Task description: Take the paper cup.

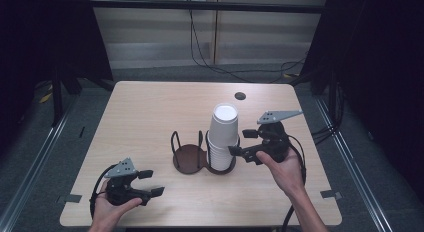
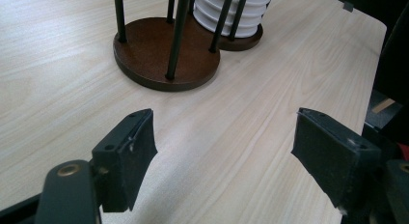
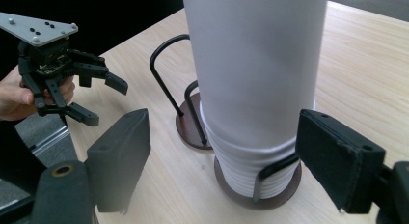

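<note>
I'm looking at bare forearms, no sleeves showing. The left gripper (image 1: 149, 182) and right gripper (image 1: 242, 142) are both showing black bodies, flat rectangular jaw pads, grey three-cornered top plates dotted with dark screws, black cables trailing. A brass-coloured rivet is glinting on one jaw arm.

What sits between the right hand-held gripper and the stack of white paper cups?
Nothing visible. The right hand-held gripper has the stack of white paper cups directly ahead; the black wire posts of the holder hug only its base.
</note>
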Available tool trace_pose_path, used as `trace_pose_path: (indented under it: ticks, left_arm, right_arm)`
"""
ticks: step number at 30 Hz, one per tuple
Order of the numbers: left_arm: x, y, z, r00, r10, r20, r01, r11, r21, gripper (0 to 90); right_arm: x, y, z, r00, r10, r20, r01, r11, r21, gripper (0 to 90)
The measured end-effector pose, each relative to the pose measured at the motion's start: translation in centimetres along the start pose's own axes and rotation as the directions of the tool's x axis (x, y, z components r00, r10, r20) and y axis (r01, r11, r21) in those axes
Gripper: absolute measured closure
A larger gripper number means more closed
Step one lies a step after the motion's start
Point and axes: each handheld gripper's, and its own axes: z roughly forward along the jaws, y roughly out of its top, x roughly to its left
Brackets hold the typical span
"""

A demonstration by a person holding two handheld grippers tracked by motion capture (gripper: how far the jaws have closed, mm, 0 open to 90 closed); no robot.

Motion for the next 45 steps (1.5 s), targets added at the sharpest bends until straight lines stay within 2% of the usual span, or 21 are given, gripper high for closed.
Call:
trace_pose_path:
  ticks: [8,18,30,40,45]
  left_arm:
    - [0.0,0.0,0.1,1.0000,0.000,-0.001,0.000,1.0000,0.003,22.7]
    - [0.0,0.0,0.1,1.0000,0.002,-0.001,-0.002,1.0000,0.007,22.7]
    - [0.0,0.0,0.2,1.0000,0.007,0.001,-0.007,0.9998,0.018,22.7]
    - [0.0,0.0,0.1,0.9999,0.010,0.002,-0.011,0.9998,0.019,22.7]
    - [0.0,0.0,0.2,1.0000,0.004,0.001,-0.004,0.9999,0.017,22.7]
  right_arm:
    - [-0.1,1.3,0.3,0.9999,-0.016,0.003,0.016,1.000,0.005,17.5]
    - [-0.9,3.5,0.8,0.9997,-0.022,-0.015,0.022,1.000,0.022,16.6]
    - [-1.6,6.5,2.8,0.9995,-0.028,-0.018,0.029,0.996,0.086,14.0]
    - [-1.5,7.3,4.0,0.9992,-0.040,-0.008,0.040,0.992,0.121,14.6]
    - [-1.3,7.4,4.2,0.9981,-0.062,0.003,0.061,0.987,0.148,18.8]
